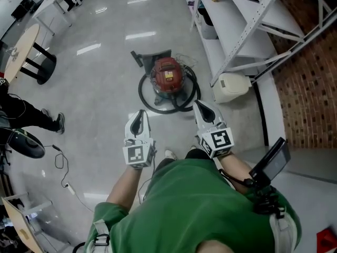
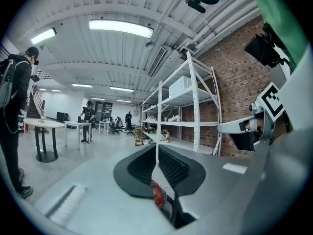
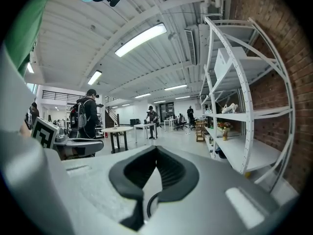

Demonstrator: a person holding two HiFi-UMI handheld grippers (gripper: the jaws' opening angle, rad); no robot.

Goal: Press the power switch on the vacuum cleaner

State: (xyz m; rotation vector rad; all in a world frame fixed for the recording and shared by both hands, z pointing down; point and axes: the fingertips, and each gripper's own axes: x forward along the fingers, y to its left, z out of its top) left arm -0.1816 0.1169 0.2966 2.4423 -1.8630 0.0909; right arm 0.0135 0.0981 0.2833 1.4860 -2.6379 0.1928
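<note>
A red canister vacuum cleaner (image 1: pixel 167 76) stands on the grey floor, ringed by its black hose (image 1: pixel 185 100). Both grippers hover in the air short of it, on my side. My left gripper (image 1: pixel 140 113) points at the vacuum's near left and is shut on nothing. My right gripper (image 1: pixel 199 106) sits just beyond the hose's near right loop, also shut and empty. In the left gripper view a sliver of the red vacuum cleaner (image 2: pixel 157 194) shows below the closed left gripper (image 2: pixel 157 150). Below the closed right gripper (image 3: pixel 156 149), the right gripper view shows only a loop of black hose (image 3: pixel 148 203).
White metal shelving (image 1: pixel 238 31) runs along a brick wall (image 1: pixel 308 91) on the right, with a white box (image 1: pixel 232 86) at its foot. A round table (image 1: pixel 21 49) and a person's legs (image 1: pixel 32 118) are at the left. A thin cable (image 1: pixel 62 165) lies on the floor.
</note>
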